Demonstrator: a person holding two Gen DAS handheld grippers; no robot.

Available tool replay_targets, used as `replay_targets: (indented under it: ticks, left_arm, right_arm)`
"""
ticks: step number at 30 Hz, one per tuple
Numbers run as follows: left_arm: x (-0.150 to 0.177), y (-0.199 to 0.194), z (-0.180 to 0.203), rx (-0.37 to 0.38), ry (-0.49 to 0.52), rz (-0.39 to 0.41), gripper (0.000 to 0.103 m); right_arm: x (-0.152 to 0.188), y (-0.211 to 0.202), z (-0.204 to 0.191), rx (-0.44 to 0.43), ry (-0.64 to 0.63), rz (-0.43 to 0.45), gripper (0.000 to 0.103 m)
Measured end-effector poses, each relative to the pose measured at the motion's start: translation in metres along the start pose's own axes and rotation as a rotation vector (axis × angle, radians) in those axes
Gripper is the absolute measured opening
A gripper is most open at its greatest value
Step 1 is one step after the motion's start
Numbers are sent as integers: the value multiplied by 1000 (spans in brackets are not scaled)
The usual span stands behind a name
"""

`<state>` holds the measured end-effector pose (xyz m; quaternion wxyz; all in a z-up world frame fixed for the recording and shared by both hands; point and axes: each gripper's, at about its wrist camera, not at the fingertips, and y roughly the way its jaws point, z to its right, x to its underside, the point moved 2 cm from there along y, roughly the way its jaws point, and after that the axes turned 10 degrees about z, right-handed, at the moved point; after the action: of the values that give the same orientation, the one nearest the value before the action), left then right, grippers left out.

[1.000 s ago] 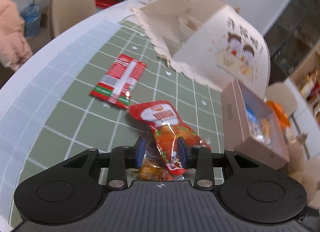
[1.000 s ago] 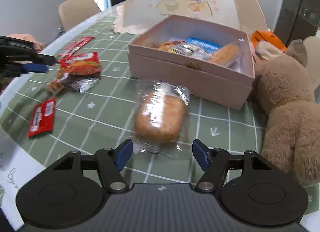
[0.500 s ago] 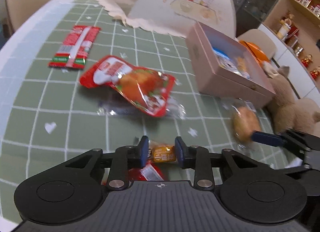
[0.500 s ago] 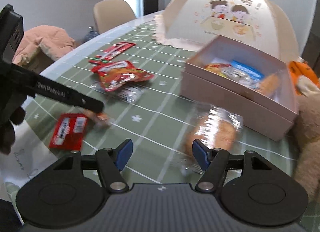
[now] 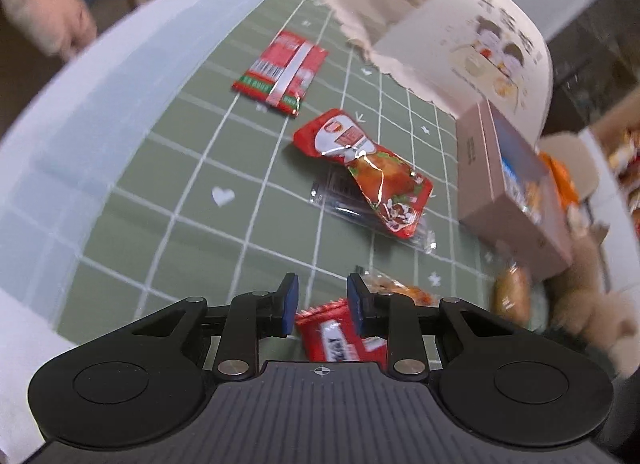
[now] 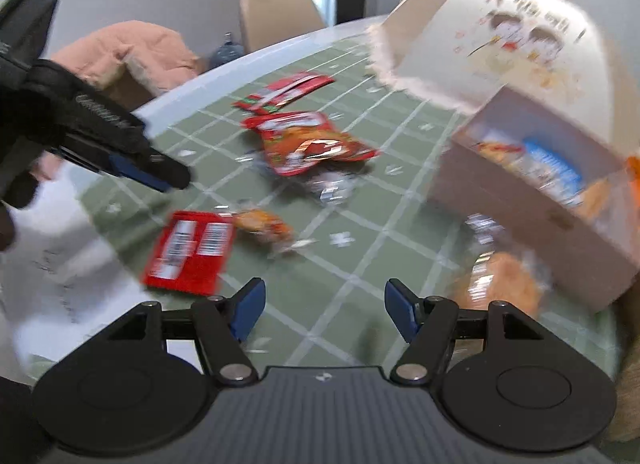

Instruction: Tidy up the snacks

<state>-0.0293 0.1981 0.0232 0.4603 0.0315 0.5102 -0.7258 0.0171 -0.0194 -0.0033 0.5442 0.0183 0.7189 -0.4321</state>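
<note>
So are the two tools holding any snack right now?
No. The left tool has just been closing, but the red snack packet lies on the table below it, ungripped. The right tool is open over bare tablecloth.

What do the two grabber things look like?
Both look alike. The left gripper and right gripper each have a dark grey ribbed body, two round black side housings, black linked arms with silver rivets, and blue pads on the fingers. The right wrist view shows white lettering along the left gripper's side, too blurred to read.
</note>
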Motion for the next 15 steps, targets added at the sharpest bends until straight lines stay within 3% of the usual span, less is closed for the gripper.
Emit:
replay_targets:
  ticks: [2, 7, 11, 15]
  left_arm:
    - [-3, 1, 2, 16, -23, -1, 30]
    - [-10, -2, 11, -7, 27, 28, 30]
    - [-6, -5, 8, -42, 82, 21, 30]
    - [8, -5, 12, -61, 188, -2, 30]
  right_arm:
    - [-3, 6, -15, -58, -4, -9, 67]
    - [-9, 31, -65, -108, -163, 20, 66]
    - [-8, 40, -71, -72, -203, 2, 66]
    - [-4, 29, -46, -4, -197, -9, 67]
